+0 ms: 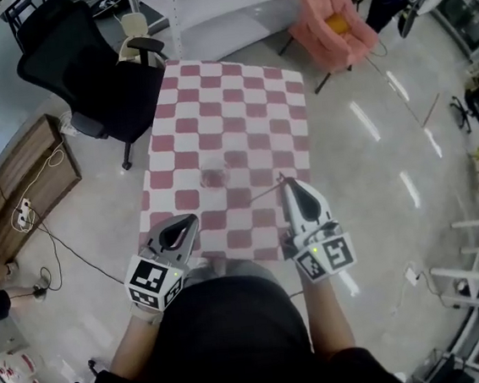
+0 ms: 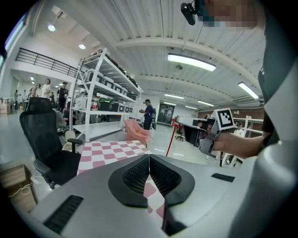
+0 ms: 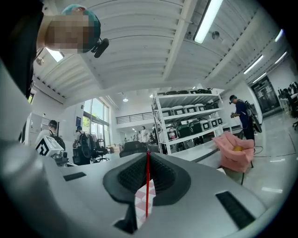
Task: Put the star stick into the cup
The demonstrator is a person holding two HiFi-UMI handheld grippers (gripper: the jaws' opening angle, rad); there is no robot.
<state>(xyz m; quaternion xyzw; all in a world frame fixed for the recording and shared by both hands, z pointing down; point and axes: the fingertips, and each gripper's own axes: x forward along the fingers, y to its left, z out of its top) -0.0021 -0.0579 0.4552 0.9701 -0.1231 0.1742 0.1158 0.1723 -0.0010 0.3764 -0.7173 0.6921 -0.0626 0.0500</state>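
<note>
**Head view with both gripper views.** The cup (image 1: 213, 177), clear and faint against the checked cloth of the counter (image 1: 239, 101), stands unsupported near the counter's middle. The star stick (image 1: 265, 192) is carried above the cloth in your right gripper (image 1: 284, 182). It is to the cup's right, nearer you, and apart from the cup.

**Hazards, as judged from this arrangement.**
- (a) The cup looks light and nothing steadies it. If the stick's end strikes the rim or wall instead of entering the mouth, the cup may tip or skid.
- (b) The stick is thin and gripped along one narrow line. It may swivel between the fingers as you tilt the gripper, and its free end would then point away from your aim.
- (c) The cup's transparency makes its rim hard to pick out from above. A misjudged approach would put the stick down beside it.
- (d) If you release too high or at a slant, the stick may lever the cup over.

**Fingers.**
- **Right gripper view:** the fingers are pressed together on the star stick (image 3: 147, 195), which runs along the seam between the pads.
- **Left gripper (image 2: 149, 157):** its fingers are closed against each other with nothing between them. It is held at the counter's near edge and touches neither cup nor stick.
</note>
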